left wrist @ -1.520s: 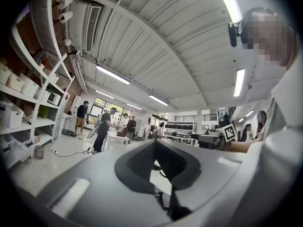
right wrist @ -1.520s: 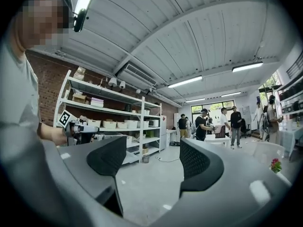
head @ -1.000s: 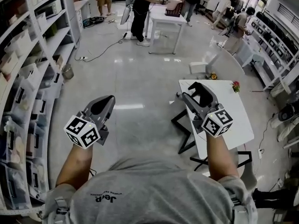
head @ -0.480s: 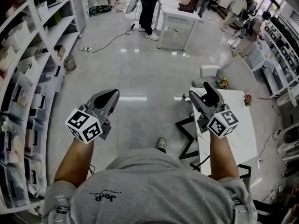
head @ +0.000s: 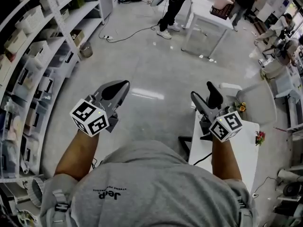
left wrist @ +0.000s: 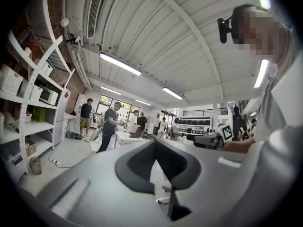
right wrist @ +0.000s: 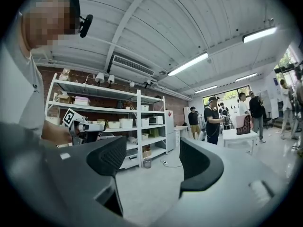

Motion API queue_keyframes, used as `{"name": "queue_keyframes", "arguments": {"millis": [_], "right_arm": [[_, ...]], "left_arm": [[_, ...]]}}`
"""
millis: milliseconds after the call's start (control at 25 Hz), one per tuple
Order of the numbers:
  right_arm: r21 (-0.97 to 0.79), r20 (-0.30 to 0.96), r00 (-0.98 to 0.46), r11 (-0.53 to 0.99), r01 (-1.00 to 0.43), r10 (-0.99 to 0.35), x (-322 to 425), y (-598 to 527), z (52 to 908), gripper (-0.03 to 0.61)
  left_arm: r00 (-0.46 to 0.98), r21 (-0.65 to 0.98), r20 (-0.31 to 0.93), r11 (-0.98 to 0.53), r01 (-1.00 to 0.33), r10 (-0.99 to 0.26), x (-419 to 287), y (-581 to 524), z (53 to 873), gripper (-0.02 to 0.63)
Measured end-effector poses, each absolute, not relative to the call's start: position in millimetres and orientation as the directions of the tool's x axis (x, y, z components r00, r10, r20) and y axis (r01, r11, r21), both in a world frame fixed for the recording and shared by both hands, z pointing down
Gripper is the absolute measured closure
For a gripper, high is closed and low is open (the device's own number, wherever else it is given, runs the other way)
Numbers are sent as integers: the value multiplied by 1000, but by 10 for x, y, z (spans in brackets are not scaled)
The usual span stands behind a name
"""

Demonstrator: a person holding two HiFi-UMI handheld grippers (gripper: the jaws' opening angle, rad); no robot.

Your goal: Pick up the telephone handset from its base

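No telephone shows in any view, so I cannot tell where the handset or its base sits; my guess is the white table [head: 236,148] low on my right, much of it hidden under my right arm. My left gripper [head: 120,85] is closed, pads meeting at the tip with nothing between them. My right gripper [head: 202,91] stands wide open and empty above the table's near corner. I expect a handset to be light, stiff, smooth plastic, likely to slip or twist, with a cord that may tug. I would take it across the narrow middle of the grip, not the bulging ends. On the table I see only small flowers [head: 239,108] at the far edge. Shelves [head: 47,56] line my left, and people work at another table [head: 208,18] well apart.
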State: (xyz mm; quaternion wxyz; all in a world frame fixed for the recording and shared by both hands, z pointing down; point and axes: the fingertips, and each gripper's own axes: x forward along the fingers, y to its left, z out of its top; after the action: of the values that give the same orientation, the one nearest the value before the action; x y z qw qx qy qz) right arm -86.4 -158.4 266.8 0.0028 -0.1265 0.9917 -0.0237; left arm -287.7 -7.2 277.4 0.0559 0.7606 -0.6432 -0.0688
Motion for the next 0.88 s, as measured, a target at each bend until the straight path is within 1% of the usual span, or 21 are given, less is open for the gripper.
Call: {"name": "queue_keyframes", "arguments": {"millis": [160,320,560,720,880], "right_arm": [[-94,22,-970,966,-242,-241,-974,-2003,2944,249],[-105,36,-963,957,-269,-267,-1155,-2124,3107,249],[-111,27,-936,929,-353,-352,-1338,-2153,3075,249],[-69,38,-895,892,-447,-445,-1065,-2197,3068,249],[-29,93,-840,842,-539,-534,-482,-2234,3179,249]], "left_arm": [[174,190,0,-170,-967,-985,-2883,-465,2887,555],[213,169,9,-208,-963,-977,-3103,-630,3004,555],[321,176,32,-310,-934,-947,-3442,-847,3119,555],[432,153,58,-420,-895,-900,-3303,-1098,3216,555],[538,155,67,-524,-837,-840,-2837,-1398,3331,555]]}}
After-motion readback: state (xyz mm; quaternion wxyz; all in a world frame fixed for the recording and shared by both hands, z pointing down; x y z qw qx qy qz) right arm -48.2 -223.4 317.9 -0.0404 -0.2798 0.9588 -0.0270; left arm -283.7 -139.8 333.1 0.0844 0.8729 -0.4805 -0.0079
